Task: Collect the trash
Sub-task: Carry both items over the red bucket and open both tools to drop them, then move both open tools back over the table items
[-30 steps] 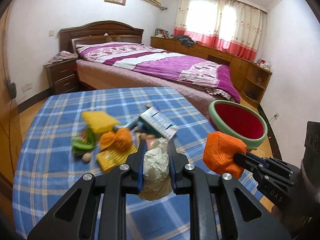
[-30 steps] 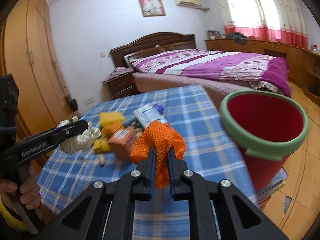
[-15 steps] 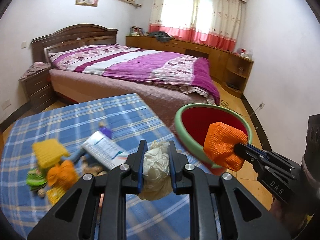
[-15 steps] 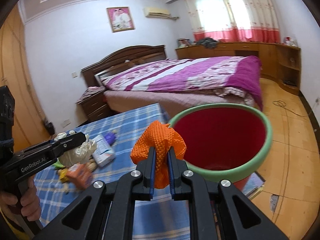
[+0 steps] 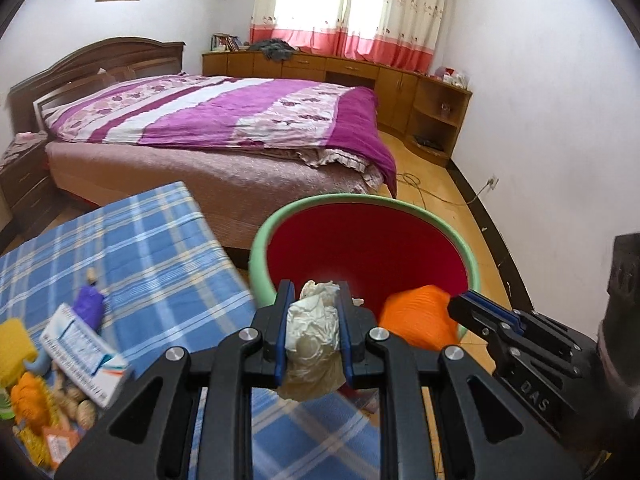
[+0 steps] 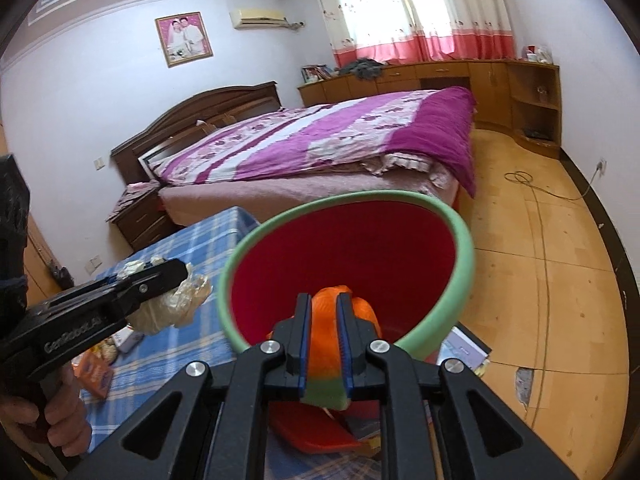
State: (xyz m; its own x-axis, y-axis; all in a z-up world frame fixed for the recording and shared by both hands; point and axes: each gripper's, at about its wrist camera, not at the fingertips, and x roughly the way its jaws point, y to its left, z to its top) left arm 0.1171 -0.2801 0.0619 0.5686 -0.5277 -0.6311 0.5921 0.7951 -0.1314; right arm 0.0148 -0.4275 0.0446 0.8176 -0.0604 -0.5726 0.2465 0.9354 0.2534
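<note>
My left gripper is shut on a crumpled white wad, just short of the near rim of a red bin with a green rim. In the right wrist view the left gripper and its wad hang over the table's edge, left of the bin. My right gripper is shut on an orange mesh bundle at the bin's near rim. From the left wrist view the right gripper holds that bundle over the bin's mouth.
A table with a blue plaid cloth lies to the left, carrying a toothpaste box, a yellow sponge and other scraps. A bed stands behind. Books lie on the floor by the bin. A hand grips the left handle.
Both grippers have swung right, away from the litter on the table and up to the bin, each still holding its item. The bin now fills the middle of both views.
</note>
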